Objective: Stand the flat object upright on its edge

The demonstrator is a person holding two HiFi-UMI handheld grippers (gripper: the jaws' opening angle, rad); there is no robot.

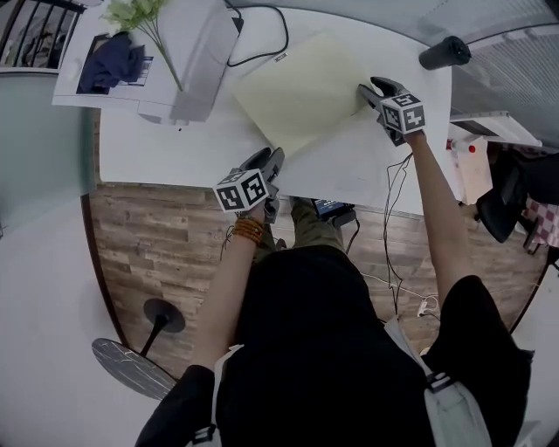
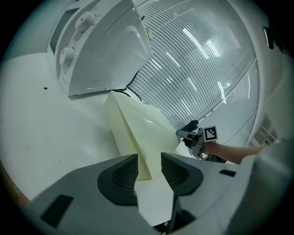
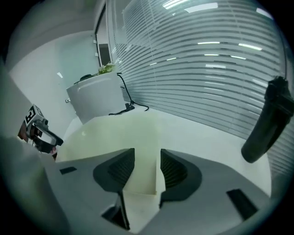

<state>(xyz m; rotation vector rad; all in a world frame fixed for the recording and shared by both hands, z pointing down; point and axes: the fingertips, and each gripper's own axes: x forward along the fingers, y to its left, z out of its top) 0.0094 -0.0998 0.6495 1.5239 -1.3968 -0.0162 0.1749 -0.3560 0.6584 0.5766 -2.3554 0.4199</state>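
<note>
A pale yellow flat board (image 1: 297, 87) rests on the white table (image 1: 166, 148). My left gripper (image 1: 269, 161) is at the board's near corner. In the left gripper view the jaws (image 2: 149, 170) stand apart, and the board's corner (image 2: 138, 133) lies between the pads without being pressed. My right gripper (image 1: 367, 92) is at the board's right corner. The right gripper view shows its jaws (image 3: 147, 172) apart too, with that corner (image 3: 138, 151) in the gap. From these views I cannot tell whether the board lies fully flat or is slightly tilted.
A white printer (image 1: 196, 61) stands at the back left with a black cable (image 1: 271, 44) beside it and a plant (image 1: 135, 13) behind. A black cylinder (image 1: 444, 52) lies at the far right. Blinds (image 3: 206, 69) line the far side. The table's front edge is just under my left gripper.
</note>
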